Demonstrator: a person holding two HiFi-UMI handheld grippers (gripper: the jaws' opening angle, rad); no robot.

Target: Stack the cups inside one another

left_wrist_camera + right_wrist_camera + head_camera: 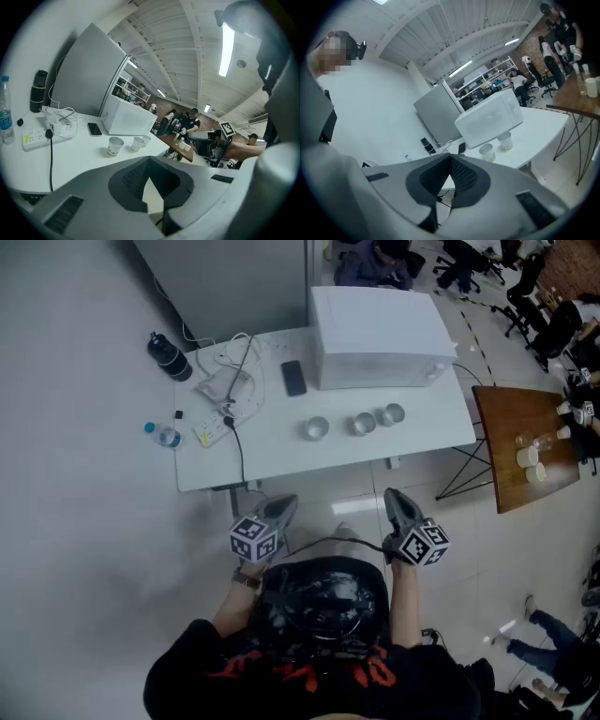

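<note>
Three white paper cups stand apart in a row on the white table (272,460): the left cup (316,428), the middle cup (364,424) and the right cup (392,414). Both grippers hang in front of the table's near edge, well short of the cups. My left gripper (283,504) is shut and holds nothing; in its own view the cups (115,146) stand far beyond its tips (150,160). My right gripper (394,495) is also shut and holds nothing. Past its tips (451,157) two cups (487,151) show; the third is hidden.
A white box-shaped appliance (380,338) stands behind the cups. A phone (294,378), a power strip with cables (214,427), a black flask (169,357) and a water bottle (165,435) lie left. A wooden side table (511,470) stands right; people sit beyond.
</note>
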